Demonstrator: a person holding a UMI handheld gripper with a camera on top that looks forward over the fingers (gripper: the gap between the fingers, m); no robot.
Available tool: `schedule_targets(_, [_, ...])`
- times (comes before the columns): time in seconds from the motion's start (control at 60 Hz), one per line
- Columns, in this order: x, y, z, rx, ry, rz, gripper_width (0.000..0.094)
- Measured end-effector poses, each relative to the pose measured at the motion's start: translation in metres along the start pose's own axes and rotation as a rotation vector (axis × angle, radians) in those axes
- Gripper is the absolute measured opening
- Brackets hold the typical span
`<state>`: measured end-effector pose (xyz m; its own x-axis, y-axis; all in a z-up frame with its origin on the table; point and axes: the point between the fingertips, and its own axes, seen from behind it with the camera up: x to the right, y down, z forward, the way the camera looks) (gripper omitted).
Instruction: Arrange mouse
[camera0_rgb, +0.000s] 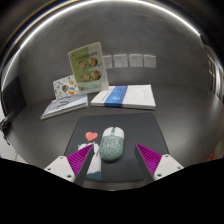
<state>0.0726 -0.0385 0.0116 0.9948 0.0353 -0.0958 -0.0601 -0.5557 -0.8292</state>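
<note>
The mouse (111, 146) lies on a dark mouse mat (105, 130) on the counter (180, 125), with a small red object (91, 135) just to its left. The claw (112, 160) stands wide; the mouse sits between the two fingers with a gap at each side, resting on the mat. Far beyond are a booklet (124, 96), a flat pamphlet (68, 106) and an upright picture card (86, 67). The mouse looks light, rigid and smooth-shelled, so likely slippery; its curved flanks at mid-body seem the best place to pinch.
</note>
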Motion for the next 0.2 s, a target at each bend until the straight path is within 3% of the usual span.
schedule_targets(0.2, [0.041,0.029,-0.095,0.035,0.097,0.075,0.0841])
